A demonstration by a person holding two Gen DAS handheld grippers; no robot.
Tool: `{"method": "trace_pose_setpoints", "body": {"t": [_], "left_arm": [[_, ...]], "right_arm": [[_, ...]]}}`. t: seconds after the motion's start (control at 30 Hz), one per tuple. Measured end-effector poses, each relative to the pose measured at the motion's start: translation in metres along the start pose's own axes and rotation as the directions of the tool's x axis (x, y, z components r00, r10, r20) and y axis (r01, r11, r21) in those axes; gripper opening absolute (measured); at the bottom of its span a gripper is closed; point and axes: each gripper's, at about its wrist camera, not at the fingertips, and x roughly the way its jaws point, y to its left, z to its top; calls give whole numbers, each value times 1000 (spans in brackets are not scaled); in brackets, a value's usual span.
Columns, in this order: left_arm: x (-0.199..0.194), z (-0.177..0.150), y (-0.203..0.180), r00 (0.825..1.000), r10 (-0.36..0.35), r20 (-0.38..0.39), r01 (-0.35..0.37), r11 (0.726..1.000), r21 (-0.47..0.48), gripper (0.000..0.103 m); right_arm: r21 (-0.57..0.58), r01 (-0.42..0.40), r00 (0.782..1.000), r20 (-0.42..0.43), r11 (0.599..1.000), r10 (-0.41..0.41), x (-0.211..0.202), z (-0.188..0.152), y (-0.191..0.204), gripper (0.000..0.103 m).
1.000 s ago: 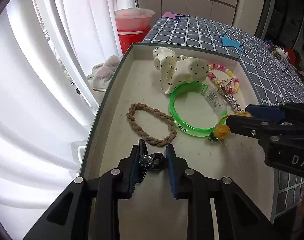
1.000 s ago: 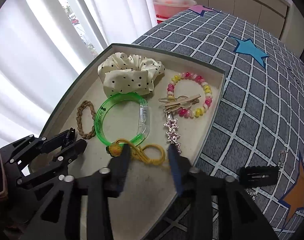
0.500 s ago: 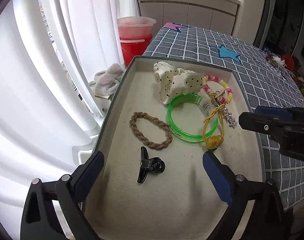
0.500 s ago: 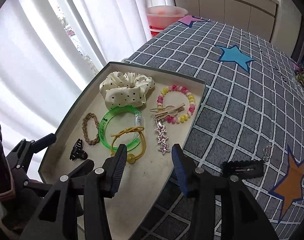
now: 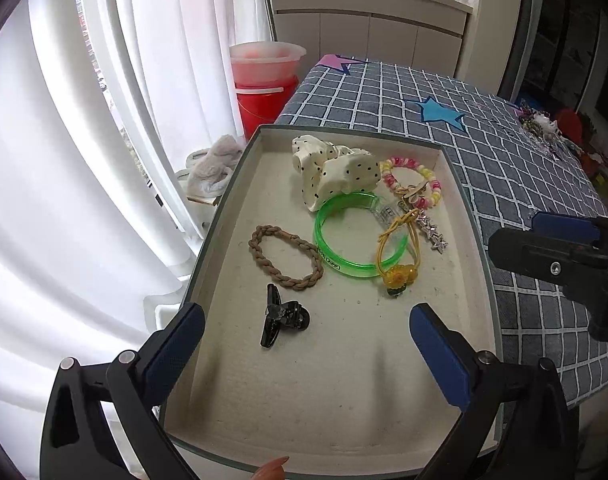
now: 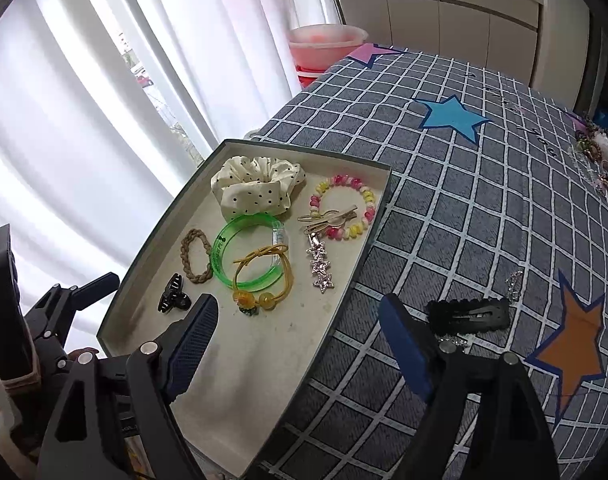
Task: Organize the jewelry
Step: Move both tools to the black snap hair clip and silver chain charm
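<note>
A beige tray (image 5: 384,412) (image 6: 244,380) holds a black claw clip (image 5: 282,316) (image 6: 172,300), a brown braided tie (image 5: 284,257) (image 6: 195,255), a green bangle (image 5: 346,236) (image 6: 244,256), a yellow flower tie (image 5: 398,256) (image 6: 264,280), a polka-dot scrunchie (image 5: 336,176) (image 6: 256,184), a bead bracelet (image 5: 412,180) (image 6: 344,208) and a star clip (image 5: 434,234) (image 6: 322,268). My left gripper (image 5: 306,356) is open and empty above the tray's near end. My right gripper (image 6: 298,350) is open and empty over the tray's right edge. A black snap clip (image 6: 468,316) lies on the cloth.
The tray sits at the edge of a grey checked tablecloth (image 6: 484,200) with star patches. A silver chain (image 6: 514,284) lies by the snap clip, and more trinkets (image 6: 596,152) lie at the far right. White curtains (image 5: 84,160) and a red bucket (image 5: 264,80) stand beyond the table.
My left gripper let go of the black claw clip, opened wide and drew back. My right gripper released the yellow flower tie in the tray, opened and pulled back to the right.
</note>
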Motion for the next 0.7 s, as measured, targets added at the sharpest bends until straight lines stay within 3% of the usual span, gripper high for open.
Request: {"method": "trace_pose_setpoints", "body": {"t": [0.3, 0.7], "left_arm": [[-12, 0, -27, 1000, -19, 11, 19, 998, 52, 103], [-21, 11, -85, 997, -65, 30, 60, 990, 131, 103]], "right_arm": [[33, 19, 1000, 22, 999, -20, -25, -23, -25, 85], [229, 162, 987, -29, 960, -160, -46, -57, -128, 85]]}}
